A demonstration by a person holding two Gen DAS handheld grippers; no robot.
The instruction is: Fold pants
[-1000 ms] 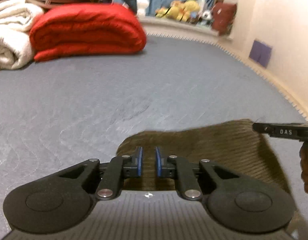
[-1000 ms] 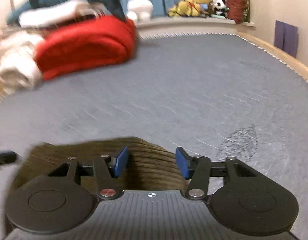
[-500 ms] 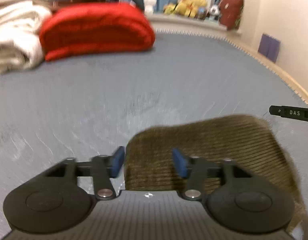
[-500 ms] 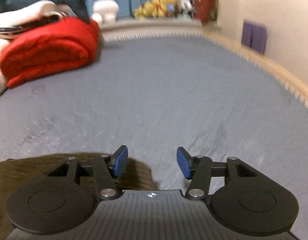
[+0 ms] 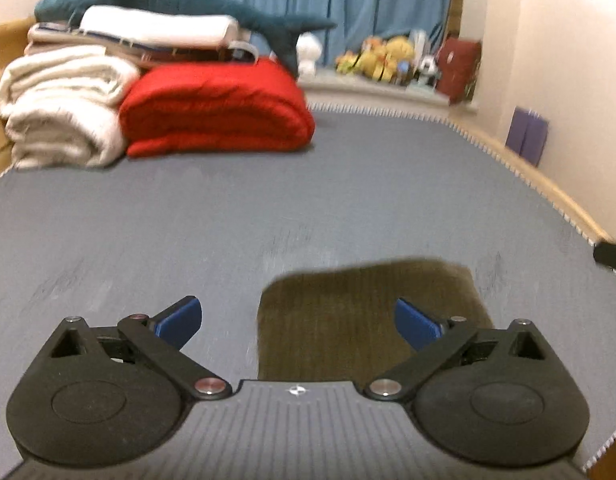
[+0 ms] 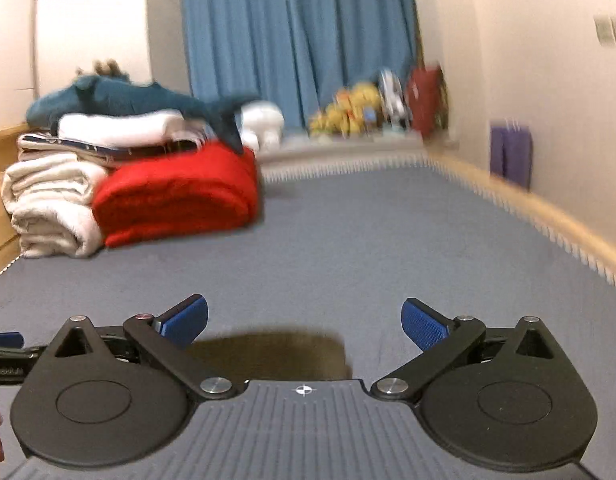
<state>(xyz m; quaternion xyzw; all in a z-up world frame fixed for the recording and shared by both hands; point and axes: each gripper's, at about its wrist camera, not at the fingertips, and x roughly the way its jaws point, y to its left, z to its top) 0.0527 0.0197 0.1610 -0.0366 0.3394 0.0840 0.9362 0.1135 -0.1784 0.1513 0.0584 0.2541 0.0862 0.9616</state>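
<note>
Lower centre of the left wrist view, the left gripper (image 5: 298,318) has just spread its jaws wide, empty, above the pants (image 5: 367,320), a compact olive block on the bed (image 5: 188,220). The right gripper (image 6: 304,322) has also released and lifted. The fold looks finished.

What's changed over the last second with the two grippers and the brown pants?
Both the left hand-held gripper and right hand-held gripper have just opened wide, let go of the folded brown corduroy pants and lifted away. The pants stay flat on the grey bed cover.
</note>
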